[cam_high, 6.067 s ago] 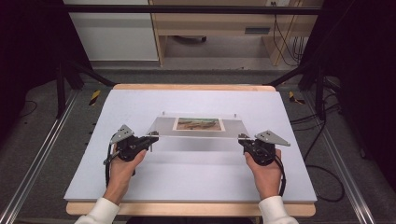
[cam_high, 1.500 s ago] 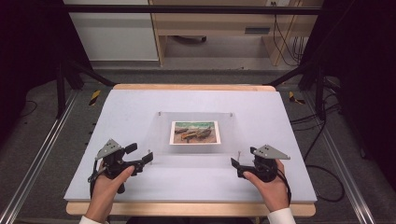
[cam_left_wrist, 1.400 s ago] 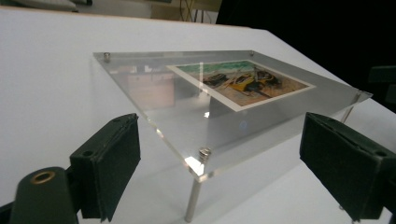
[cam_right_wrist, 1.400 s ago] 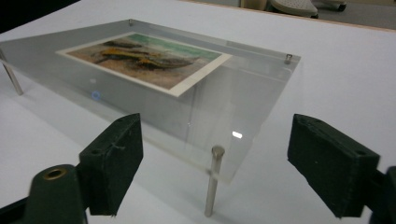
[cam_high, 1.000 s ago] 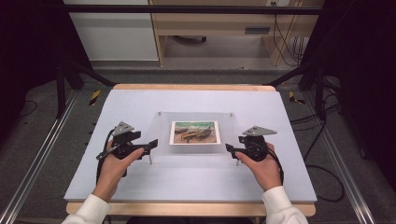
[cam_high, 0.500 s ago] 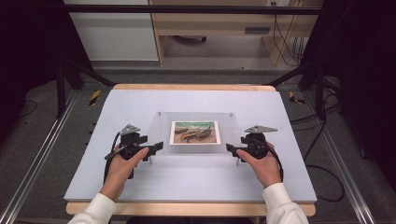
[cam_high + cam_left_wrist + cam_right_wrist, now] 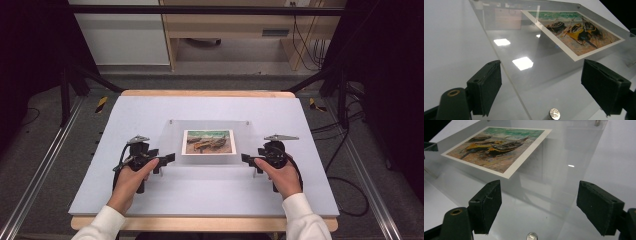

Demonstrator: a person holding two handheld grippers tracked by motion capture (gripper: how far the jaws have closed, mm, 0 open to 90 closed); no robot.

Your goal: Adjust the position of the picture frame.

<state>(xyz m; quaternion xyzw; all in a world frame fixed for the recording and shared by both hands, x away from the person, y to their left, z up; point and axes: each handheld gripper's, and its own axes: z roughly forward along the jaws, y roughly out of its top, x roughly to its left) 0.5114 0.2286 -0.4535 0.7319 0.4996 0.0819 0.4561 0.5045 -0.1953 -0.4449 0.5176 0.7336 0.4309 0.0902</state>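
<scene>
So I've got the clear frame (image 7: pixel 210 145) flat mid-table, long axis left-right, lying between my left gripper (image 7: pixel 164 160) and right gripper (image 7: pixel 248 159), jaws spread wide at its near corners, equally near.

Spread fingers (image 7: pixel 485 87) astride clear panel's (image 7: pixel 524 75) edge

Glossy clear plastic frame (image 7: pixel 529 75), matt white table (image 7: pixel 300 190).
</scene>
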